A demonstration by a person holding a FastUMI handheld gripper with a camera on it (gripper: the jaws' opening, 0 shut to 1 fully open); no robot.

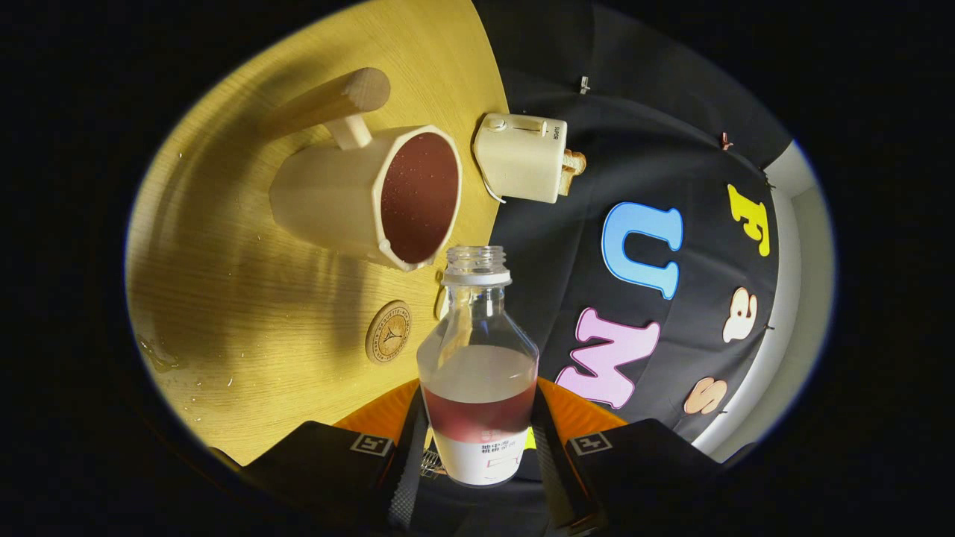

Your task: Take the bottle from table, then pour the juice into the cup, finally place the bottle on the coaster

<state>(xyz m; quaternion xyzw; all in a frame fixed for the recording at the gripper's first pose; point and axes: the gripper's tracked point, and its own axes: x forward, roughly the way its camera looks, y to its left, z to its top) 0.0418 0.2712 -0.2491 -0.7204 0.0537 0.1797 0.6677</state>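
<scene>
The gripper (477, 455) pinches a clear, round-shouldered plastic bottle (478, 373) low on its body, one finger pressed against each side at the level of the white label band, so the bottle stands straight out between the fingers. The bottle has no cap on its threaded neck, which carries a white collar ring, and it holds dark red juice in its lower part, with the surface of the liquid lying across the middle of the body; the upper part is clear. The whole scene looks strongly rolled, so the light wooden counter (224, 298) with its fine grain rises like a wall on one side of the bottle. Just beyond the bottle's open mouth stands a cream-coloured faceted cup (365, 198) with a thick peg-like handle on its far side; its opening faces the bottle and shows dark red juice inside, speckled with small bubbles. Between the cup and the fingers, close beside the bottle's shoulder, a small round cork-coloured coaster (389, 332) with a dark stamped emblem lies flat on the counter. Past the cup, at the counter's edge, sits a cream toy-like toaster (522, 156) with slices of toast poking from its slots. A few drops and a small wet patch glisten on the counter well apart from the cup.
</scene>
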